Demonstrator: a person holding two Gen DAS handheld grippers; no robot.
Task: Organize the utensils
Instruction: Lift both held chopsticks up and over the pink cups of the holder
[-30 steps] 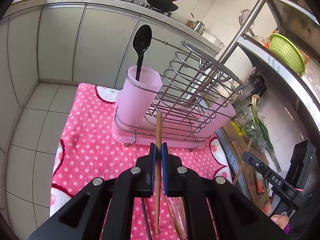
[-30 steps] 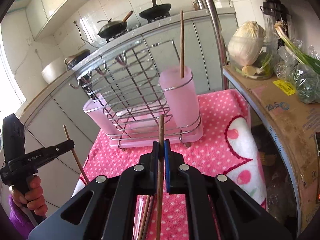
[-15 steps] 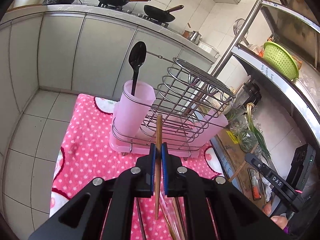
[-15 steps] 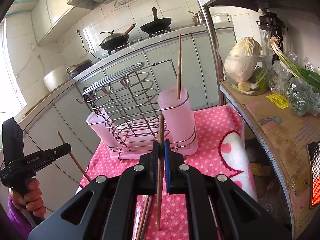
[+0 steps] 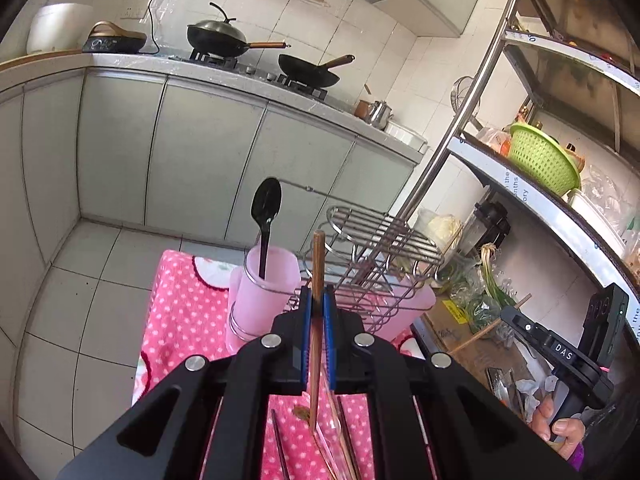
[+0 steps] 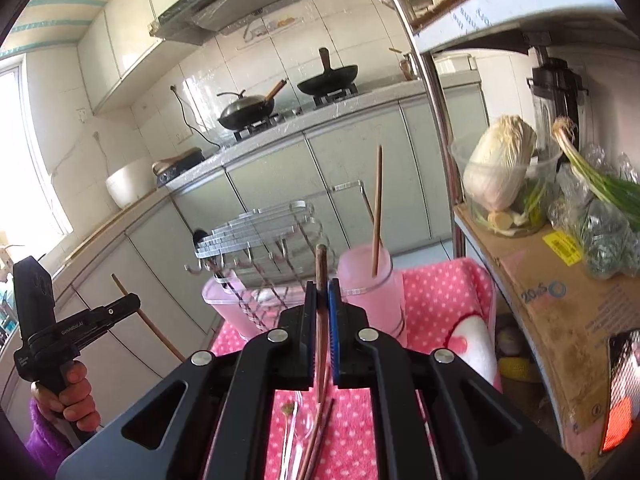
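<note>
Notably, both grippers, left [image 5: 316, 308] and right [image 6: 323, 300], had jaws clenched on a wooden chopstick [image 5: 317, 280]; each needed upright alignment above a pink cup [image 6: 370, 286].

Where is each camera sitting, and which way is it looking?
Left wrist: sits on the left claw, looks forward and down at the pink cup with the black spoon; the other claw's hand shows.
Right wrist: sits on the right claw, looks at the pink cup with a chopstick; a hand shows at left.
Shared: the wire rack, pink cloth, and stove pans.
</note>
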